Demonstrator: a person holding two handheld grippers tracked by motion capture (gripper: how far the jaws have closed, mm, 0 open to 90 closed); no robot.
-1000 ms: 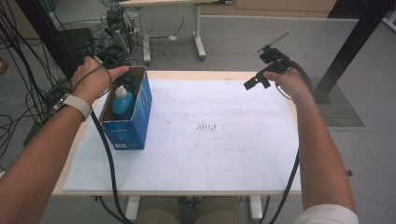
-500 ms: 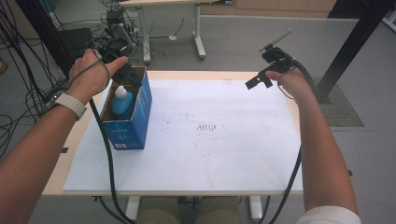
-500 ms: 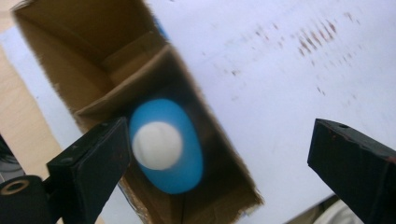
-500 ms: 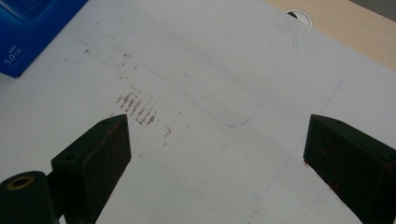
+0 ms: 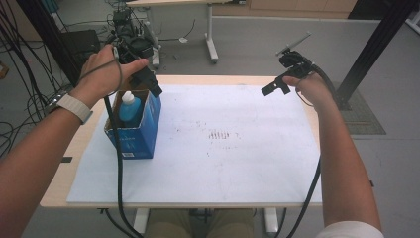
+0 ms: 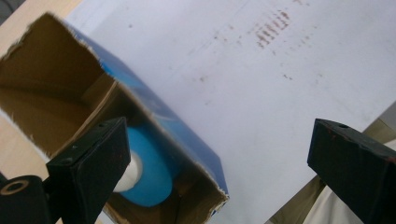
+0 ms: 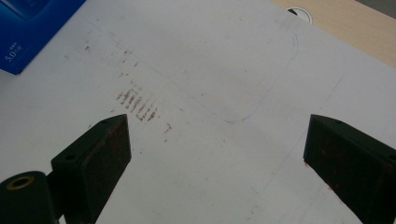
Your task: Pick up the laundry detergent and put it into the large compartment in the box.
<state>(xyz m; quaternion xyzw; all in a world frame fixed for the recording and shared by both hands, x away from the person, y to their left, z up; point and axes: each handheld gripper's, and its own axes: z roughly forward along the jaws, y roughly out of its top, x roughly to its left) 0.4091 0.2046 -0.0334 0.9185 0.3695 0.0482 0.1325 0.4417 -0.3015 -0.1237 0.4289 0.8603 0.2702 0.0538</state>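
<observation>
Two grippers, both spread wide with nothing in them. The box (image 5: 134,124) is the landmark, so everything below is relative to it. It's a blue cardboard carton with its top torn open, standing upright on the white sheet (image 5: 237,148) toward the sheet's left edge. Inside it stands a blue bottle (image 5: 130,106) with a white cap, upright and leaning against nothing I can make out, its cap poking up around the rim.

The left gripper (image 5: 143,74) hovers just above the far end of the box, not touching it. In the left gripper view the jaws are far apart, and one of them partly covers the bottle (image 6: 144,172) down in the open carton (image 6: 70,93). My guess is it's held there, released and high, so it can come straight down over the opening; the carton walls leave no way in from the side.

The right gripper (image 5: 277,84) is well away from the box, up past the far right of the sheet, jaws also parted. Its own view looks down on bare sheet (image 7: 210,93) with some reddish-brown smudges (image 7: 137,105), and a corner of the box (image 7: 32,28) at the far edge. Probably parked there to stay out of the way.
</observation>
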